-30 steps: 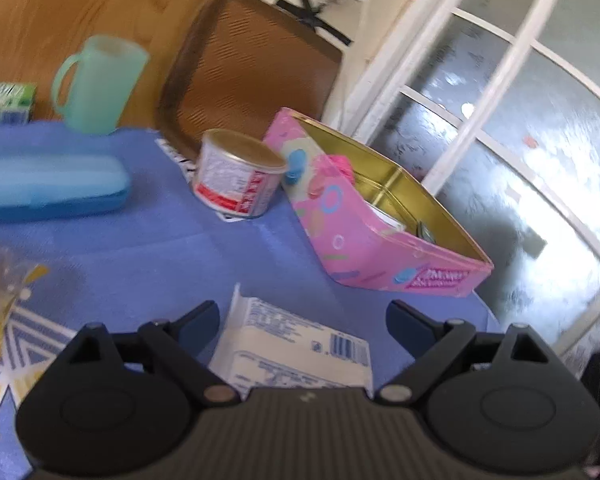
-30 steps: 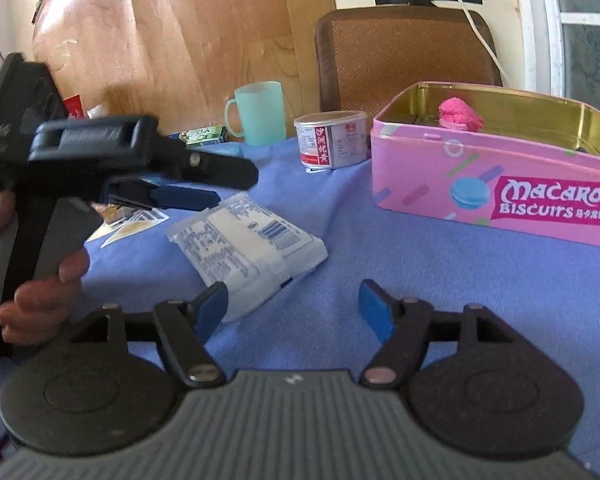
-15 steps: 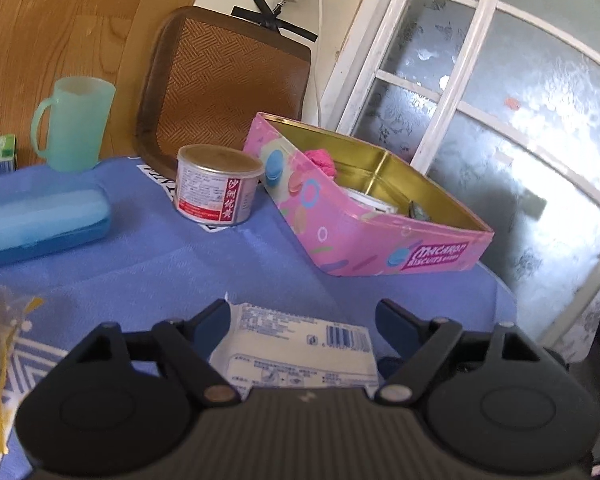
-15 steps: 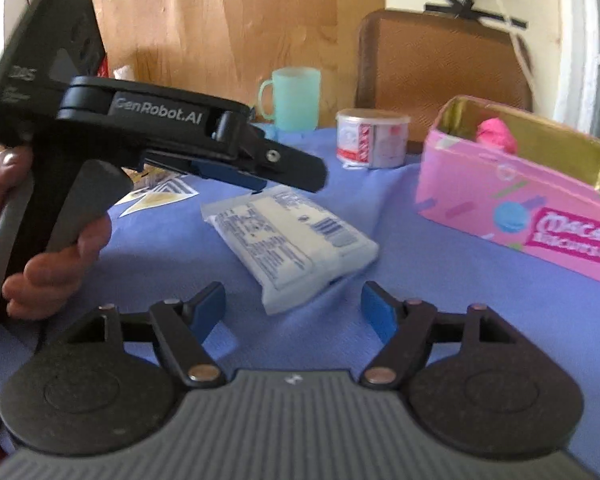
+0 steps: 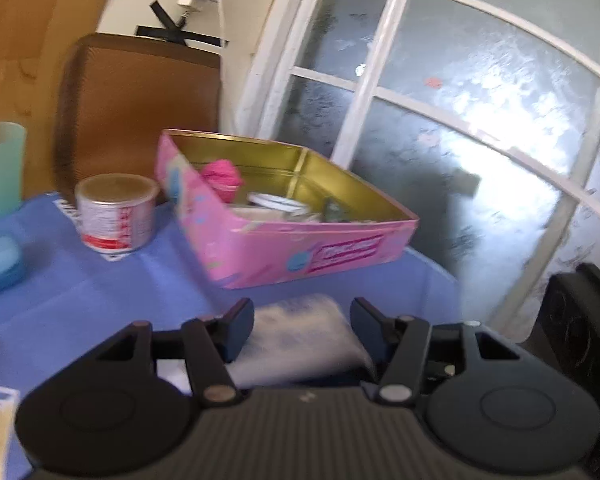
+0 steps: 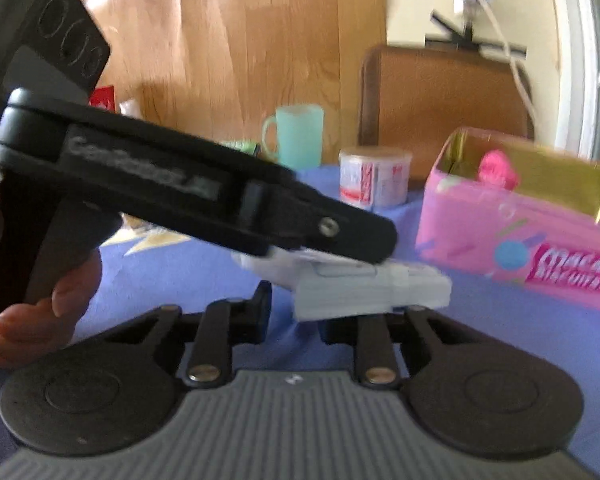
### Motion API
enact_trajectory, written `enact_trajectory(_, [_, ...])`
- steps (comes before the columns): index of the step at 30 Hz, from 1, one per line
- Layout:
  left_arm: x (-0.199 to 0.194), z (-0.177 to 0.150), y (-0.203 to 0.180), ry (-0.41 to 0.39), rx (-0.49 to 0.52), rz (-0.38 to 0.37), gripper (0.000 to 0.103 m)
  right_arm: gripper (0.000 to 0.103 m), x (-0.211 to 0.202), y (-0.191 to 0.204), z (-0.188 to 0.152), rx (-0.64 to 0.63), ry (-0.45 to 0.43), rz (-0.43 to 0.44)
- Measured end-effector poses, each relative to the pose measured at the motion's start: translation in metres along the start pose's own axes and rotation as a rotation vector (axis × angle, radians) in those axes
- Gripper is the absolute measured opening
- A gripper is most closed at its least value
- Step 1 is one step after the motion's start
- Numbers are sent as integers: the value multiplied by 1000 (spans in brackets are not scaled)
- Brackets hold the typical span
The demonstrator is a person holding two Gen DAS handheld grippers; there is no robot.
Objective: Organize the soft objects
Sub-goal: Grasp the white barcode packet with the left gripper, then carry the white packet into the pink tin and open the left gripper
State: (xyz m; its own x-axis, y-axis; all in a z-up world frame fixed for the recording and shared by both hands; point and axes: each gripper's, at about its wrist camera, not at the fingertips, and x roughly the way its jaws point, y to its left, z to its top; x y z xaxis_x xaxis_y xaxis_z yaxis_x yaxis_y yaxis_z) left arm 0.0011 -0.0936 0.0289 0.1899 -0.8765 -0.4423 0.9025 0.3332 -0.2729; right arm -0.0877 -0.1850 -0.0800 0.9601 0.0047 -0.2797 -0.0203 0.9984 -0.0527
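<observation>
At lower centre, the left gripper (image 5: pixel 302 322) and right gripper (image 6: pixel 294 310), jaws just closed, clamp the white tissue pack (image 6: pixel 374 286). Probably light and squashy; hold its long edges.

Ahead I see a brown chair back (image 5: pixel 140 108) against a cream wall (image 5: pixel 140 0), wood panelling (image 6: pixel 260 40) beside it, and daylight through a white-framed frosted window (image 5: pixel 480 128).
</observation>
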Motion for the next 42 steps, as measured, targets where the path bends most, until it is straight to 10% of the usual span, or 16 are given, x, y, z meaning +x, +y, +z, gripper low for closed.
enact_trajectory(11, [24,27,-22,-48,-9,-2,62,24,-39,-24,14,-43,-150,-105])
enact_trajectory(22, [95,120,-84,-162,243,-82,81,27,-53,-74,55,-82,-360,-271])
enact_trajectory(24, [122,133,-85,-200,251,-24,103,37,-40,-96,64,-73,-350,-321])
enact_trajectory(27, [156,143,-70,-227,166,88,103,40,-7,-133,66,-52,-241,-526])
enact_trajectory(32, [159,126,-30,-283,-39,-34,103,40,-36,-145,44,67,-204,-564])
enact_trajectory(42, [139,106,-37,-272,-78,-115,102,43,-94,-96,18,66,-154,-689])
